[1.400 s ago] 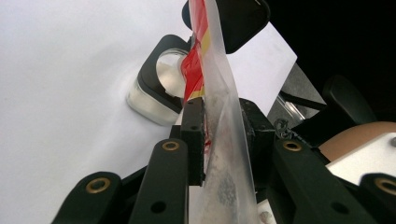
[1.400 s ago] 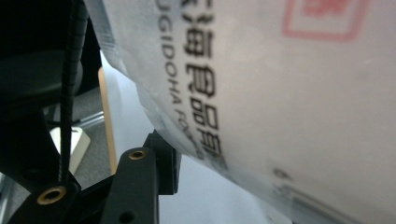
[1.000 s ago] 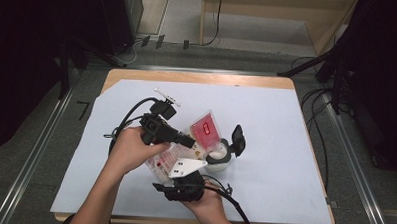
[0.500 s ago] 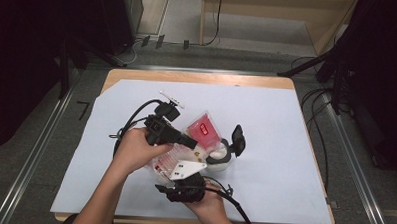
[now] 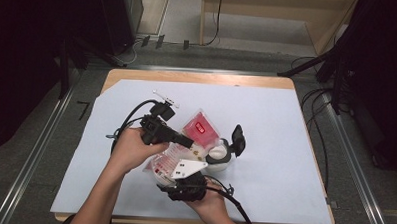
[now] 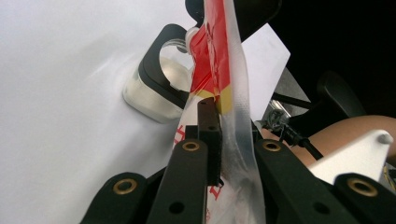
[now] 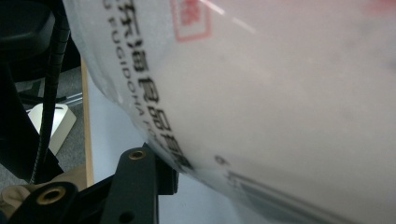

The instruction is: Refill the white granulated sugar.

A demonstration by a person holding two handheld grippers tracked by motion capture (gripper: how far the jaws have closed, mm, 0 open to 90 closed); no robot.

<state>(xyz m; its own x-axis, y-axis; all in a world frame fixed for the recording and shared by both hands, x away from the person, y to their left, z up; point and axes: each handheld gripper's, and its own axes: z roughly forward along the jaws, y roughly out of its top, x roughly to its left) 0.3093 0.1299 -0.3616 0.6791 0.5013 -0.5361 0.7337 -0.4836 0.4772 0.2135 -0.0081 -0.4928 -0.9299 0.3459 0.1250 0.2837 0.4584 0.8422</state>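
A clear plastic bag (image 5: pixel 198 129) with a red label and red contents is held up over the table between both grippers. My left gripper (image 5: pixel 187 141) reaches in from the left, and its jaws have just closed on the bag's flat edge (image 6: pixel 233 93). In the left gripper view that gripper (image 6: pixel 223 122) pinches the film. From the near side my right gripper (image 5: pixel 180 171) grips the bag's lower body (image 7: pixel 280 93), with one finger (image 7: pixel 140 172) pressed against it and the other hidden. A glass jar (image 5: pixel 217 156) with its black lid (image 5: pixel 237 139) flipped open stands just right of the bag.
White paper (image 5: pixel 285 145) covers the wooden table (image 5: pixel 197 78). A small white piece (image 5: pixel 165 97) lies behind the left hand. Black cables trail from both grippers. Dark stands and cables crowd the floor at the right.
The left gripper's jaws have closed tighter onto the bag's edge. Both hands and the bag have barely shifted.
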